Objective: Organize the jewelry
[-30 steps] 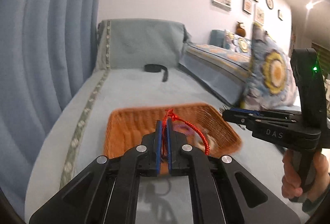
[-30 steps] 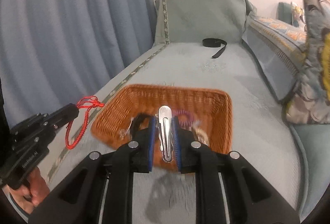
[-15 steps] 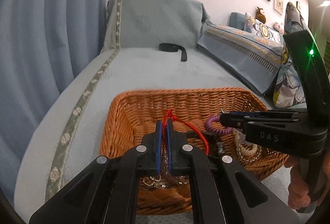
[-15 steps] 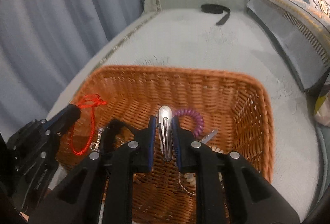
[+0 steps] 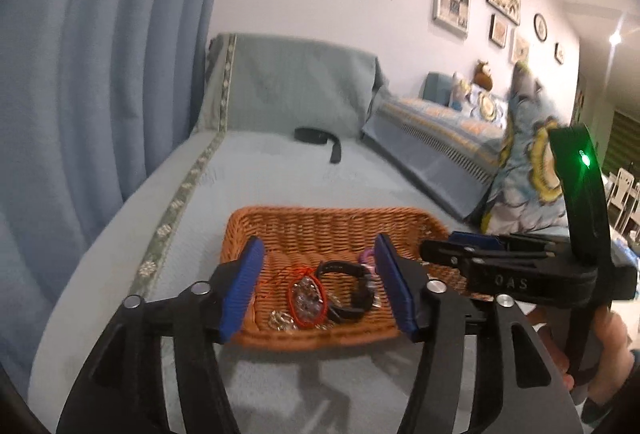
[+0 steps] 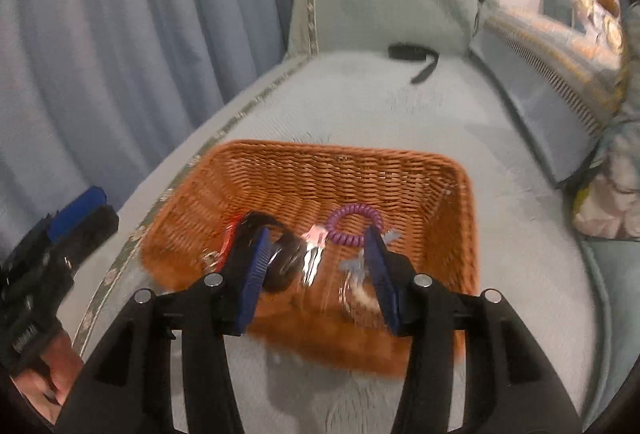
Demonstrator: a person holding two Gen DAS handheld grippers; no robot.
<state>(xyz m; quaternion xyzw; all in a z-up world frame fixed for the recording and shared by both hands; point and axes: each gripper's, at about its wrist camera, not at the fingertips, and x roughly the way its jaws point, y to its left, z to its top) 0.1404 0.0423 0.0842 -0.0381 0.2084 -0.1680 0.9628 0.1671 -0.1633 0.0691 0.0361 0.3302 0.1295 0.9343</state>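
Note:
A wicker basket [image 5: 304,226] [image 6: 320,170] sits on the pale blue sofa seat. In it lie a red cord bracelet [image 5: 306,298], a black band [image 5: 352,290], a purple coil band [image 6: 352,226], a silver hair clip [image 6: 312,262] and some blurred silvery pieces. My left gripper [image 5: 320,286] is open and empty just above the basket's near side. My right gripper [image 6: 320,270] is open and empty over the basket's near half; it also shows side-on in the left wrist view [image 5: 480,254].
A black strap [image 5: 320,138] [image 6: 416,58] lies far back on the seat. Blue curtains [image 5: 100,54] hang on the left. Patterned cushions [image 5: 528,162] and the sofa's long back stand on the right.
Both grippers opened. The red cord dropped from the left one and the silver clip from the right one into the basket. Both grippers pulled back and up from the basket.

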